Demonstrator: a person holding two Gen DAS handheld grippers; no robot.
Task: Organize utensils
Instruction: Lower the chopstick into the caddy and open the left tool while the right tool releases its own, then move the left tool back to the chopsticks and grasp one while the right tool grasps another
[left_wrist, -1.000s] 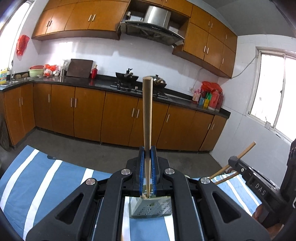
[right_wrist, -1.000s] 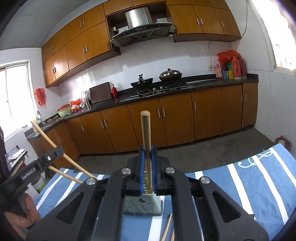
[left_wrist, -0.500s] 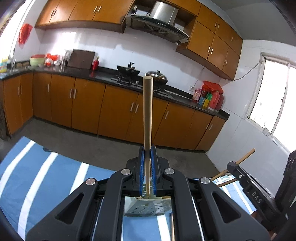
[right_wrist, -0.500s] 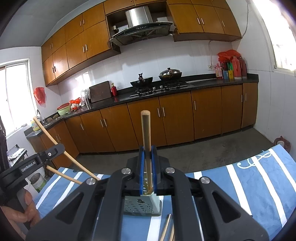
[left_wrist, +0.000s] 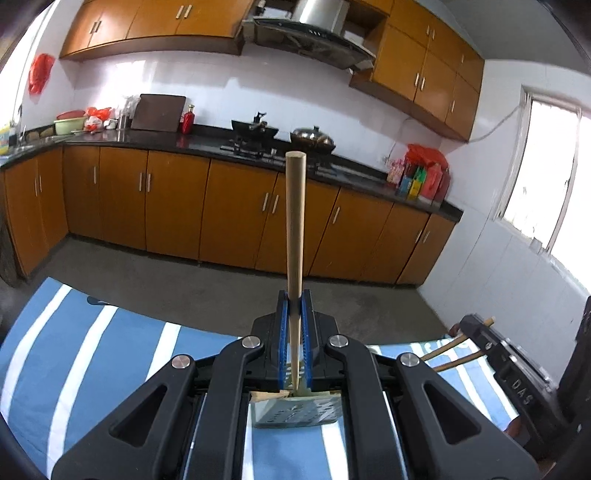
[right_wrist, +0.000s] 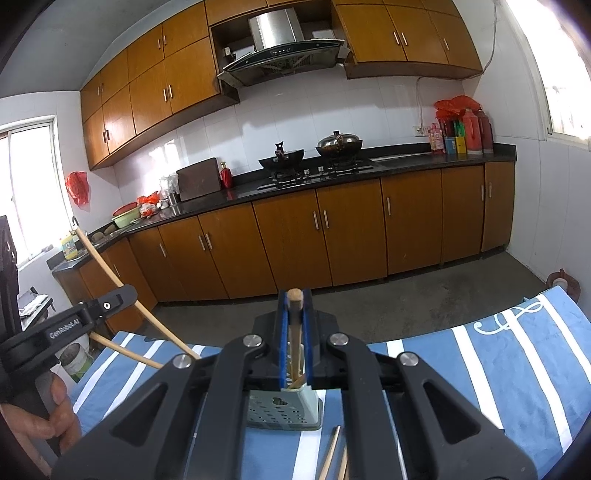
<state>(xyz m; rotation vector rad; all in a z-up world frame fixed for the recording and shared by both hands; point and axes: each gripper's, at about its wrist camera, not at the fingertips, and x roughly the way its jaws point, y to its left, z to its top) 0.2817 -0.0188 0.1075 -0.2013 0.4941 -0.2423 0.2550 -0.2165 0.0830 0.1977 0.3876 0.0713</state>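
My left gripper (left_wrist: 294, 306) is shut on a wooden chopstick (left_wrist: 294, 229) that stands upright, its lower tip at the rim of a grey perforated utensil holder (left_wrist: 295, 411). My right gripper (right_wrist: 294, 306) is shut on another wooden chopstick (right_wrist: 294, 325), its lower end inside the same holder (right_wrist: 282, 410). The holder stands on a blue-and-white striped cloth (left_wrist: 92, 362). The left gripper and its chopstick (right_wrist: 122, 291) show at the left of the right wrist view. The right gripper body (left_wrist: 517, 369) shows at the right of the left wrist view.
Two loose chopsticks (right_wrist: 334, 458) lie on the cloth (right_wrist: 498, 369) in front of the holder. Orange kitchen cabinets (left_wrist: 221, 206) and a dark counter with a stove (right_wrist: 314, 171) stand beyond a grey floor. A window (left_wrist: 546, 177) is at the right.
The right chopstick has sunk lower into the holder, so less of it sticks up above the fingers. The left gripper has lowered slightly toward the holder with its chopstick.
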